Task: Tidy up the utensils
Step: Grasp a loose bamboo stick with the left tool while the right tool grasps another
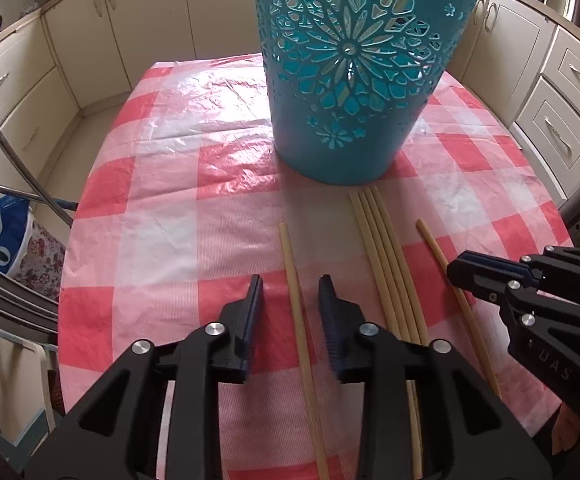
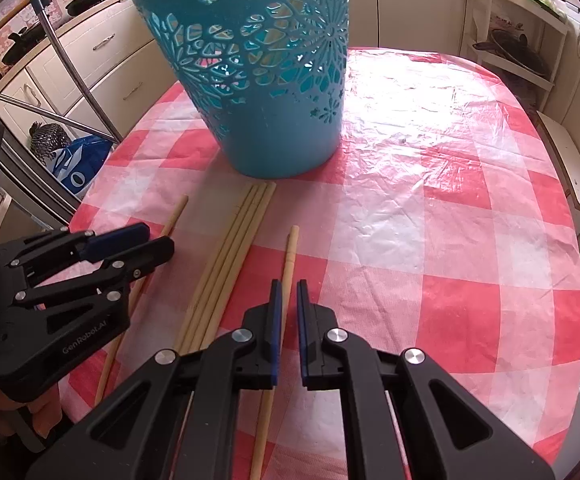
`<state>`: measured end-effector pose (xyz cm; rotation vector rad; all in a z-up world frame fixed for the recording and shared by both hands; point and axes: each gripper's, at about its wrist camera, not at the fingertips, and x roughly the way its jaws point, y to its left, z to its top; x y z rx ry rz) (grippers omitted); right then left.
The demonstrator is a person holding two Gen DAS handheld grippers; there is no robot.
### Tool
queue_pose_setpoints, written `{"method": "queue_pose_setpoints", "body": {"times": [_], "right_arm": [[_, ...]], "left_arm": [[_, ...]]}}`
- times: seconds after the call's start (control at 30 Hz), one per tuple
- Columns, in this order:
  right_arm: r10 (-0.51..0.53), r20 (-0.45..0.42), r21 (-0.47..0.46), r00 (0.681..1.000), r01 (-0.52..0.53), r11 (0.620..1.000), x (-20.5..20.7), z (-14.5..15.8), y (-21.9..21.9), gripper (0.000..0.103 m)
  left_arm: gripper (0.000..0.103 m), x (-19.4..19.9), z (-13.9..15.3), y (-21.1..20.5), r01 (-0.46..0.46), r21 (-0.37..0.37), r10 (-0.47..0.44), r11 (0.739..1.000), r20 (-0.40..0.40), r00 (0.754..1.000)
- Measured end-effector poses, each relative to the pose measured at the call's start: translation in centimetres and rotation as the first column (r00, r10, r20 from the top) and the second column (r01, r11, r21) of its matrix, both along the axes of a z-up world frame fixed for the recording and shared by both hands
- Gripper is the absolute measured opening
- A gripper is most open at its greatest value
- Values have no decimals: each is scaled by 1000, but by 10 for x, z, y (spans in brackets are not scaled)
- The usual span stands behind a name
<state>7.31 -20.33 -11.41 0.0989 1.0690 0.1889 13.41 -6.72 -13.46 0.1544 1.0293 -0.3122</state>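
Left wrist view, worktop [image 1: 177,184]: covered in a crinkled red-and-white checked plastic cloth, likely slick under thin sticks
Basket [image 1: 350,80]: tall teal plastic bin with flower cut-outs, upright at the far middle of the cloth; probably where the sticks belong
Left hand-held gripper [image 1: 290,312]: jaws part open, astride the lone left chopstick [image 1: 296,304] without pressing it
Right hand-held gripper [image 2: 289,312]: jaws drawn in narrowly around the lone right chopstick [image 2: 287,264]; gripping it, I judge, though pad contact is hard to see
Bundle of chopsticks [image 1: 386,264]: four lie side by side, touching, between the two singles, far ends just short of the basket
Handling: pale wooden sticks, by my guess light and stiff, round enough to roll or pivot in a pinch
Where to hold: mid-length, jaws square across, so the stick stays level when lifted
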Motion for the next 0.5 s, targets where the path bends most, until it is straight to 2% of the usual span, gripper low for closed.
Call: {"method": "queue_pose_setpoints", "body": {"times": [0.17, 0.23, 0.3, 0.4, 0.5], "right_arm": [[15, -6, -13, 1000, -15, 1000, 3, -3, 4, 8], [17, -11, -13, 1000, -17, 1000, 4, -3, 4, 8], [17, -15, -12, 1000, -17, 1000, 4, -2, 4, 7], [14, -18, -10, 1000, -15, 1000, 5, -2, 3, 7], [18, -15, -21, 1000, -18, 1000, 5, -3, 5, 7]], "left_arm": [[26, 5, -2, -7, 12, 50, -14, 999, 24, 1000], [13, 5, -2, -8, 23, 43, -25, 999, 27, 999], [7, 6, -2, -10, 29, 35, -30, 999, 25, 999], [6, 7, -2, -5, 30, 3, -30, 1000, 15, 999], [6, 6, -3, -4, 42, 13, -42, 999, 23, 999]]}}
